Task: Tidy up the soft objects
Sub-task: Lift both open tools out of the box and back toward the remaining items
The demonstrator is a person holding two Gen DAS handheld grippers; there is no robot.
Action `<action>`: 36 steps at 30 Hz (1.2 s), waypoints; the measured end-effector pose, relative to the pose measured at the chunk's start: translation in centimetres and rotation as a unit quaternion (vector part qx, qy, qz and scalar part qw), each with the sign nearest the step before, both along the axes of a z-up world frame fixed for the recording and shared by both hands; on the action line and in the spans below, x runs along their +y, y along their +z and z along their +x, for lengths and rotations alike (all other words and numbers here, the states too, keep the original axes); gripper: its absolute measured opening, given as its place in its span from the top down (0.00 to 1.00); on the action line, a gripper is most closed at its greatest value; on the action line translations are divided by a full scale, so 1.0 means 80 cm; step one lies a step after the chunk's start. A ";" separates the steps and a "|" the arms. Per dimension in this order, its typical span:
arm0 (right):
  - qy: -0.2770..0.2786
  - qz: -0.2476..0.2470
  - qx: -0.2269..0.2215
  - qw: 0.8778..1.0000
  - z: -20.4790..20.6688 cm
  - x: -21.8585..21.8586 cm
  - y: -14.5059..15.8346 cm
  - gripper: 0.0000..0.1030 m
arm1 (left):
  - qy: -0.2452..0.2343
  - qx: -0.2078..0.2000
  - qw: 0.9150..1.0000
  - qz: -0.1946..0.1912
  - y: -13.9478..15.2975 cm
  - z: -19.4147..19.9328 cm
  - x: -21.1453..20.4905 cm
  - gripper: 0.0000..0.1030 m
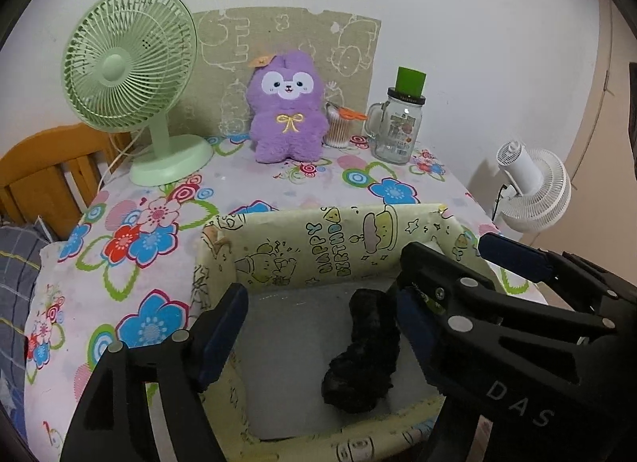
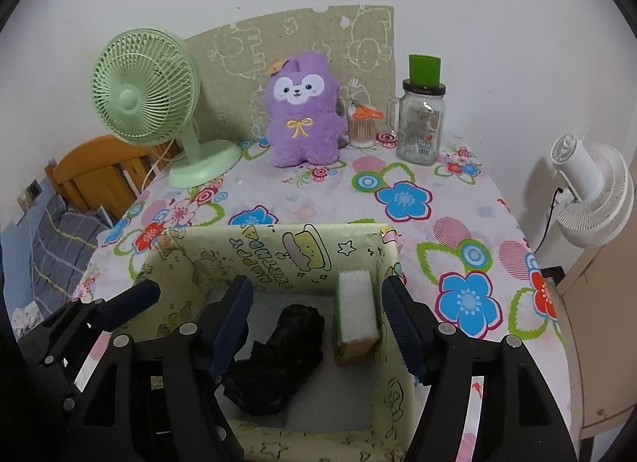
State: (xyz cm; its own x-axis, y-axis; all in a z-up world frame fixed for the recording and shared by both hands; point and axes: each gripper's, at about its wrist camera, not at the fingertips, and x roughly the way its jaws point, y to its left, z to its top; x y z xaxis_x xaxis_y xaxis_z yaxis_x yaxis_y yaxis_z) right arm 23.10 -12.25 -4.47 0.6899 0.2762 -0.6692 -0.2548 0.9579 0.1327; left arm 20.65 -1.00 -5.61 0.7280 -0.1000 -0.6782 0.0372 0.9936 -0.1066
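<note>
A pale yellow cartoon-print box [image 1: 318,251] [image 2: 278,251] stands open at the table's near edge. A black fuzzy soft item [image 1: 364,354] [image 2: 278,354] lies on its white floor. A white sponge with green and yellow layers [image 2: 355,308] leans against the box's right inner wall. My left gripper [image 1: 318,326] is open and empty over the box, left finger outside the left wall. My right gripper [image 2: 316,326] is open above the box, its fingers either side of the sponge and black item. A purple plush bunny [image 1: 286,108] [image 2: 304,112] sits upright at the back.
A green desk fan [image 1: 127,76] [image 2: 151,104] stands back left. A glass mug jar with green cap [image 1: 398,123] [image 2: 422,119] and a cotton-swab cup [image 2: 363,127] with orange scissors stand back right. A white fan [image 2: 589,199] sits off the table's right.
</note>
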 end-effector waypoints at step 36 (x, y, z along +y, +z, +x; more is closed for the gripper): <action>-0.005 -0.002 -0.071 0.997 -0.116 -0.012 0.063 0.06 | 0.005 -0.071 0.997 0.016 0.058 -0.110 -0.017 0.04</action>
State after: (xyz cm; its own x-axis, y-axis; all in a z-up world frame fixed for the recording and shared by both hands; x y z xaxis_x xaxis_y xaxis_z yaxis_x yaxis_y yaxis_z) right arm 13.79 -13.20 0.53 0.7801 0.2671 -0.5658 -0.2619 0.9607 0.0923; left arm 11.84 -2.33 -0.96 0.8181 -0.0721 -0.5705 0.0400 0.9968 -0.0687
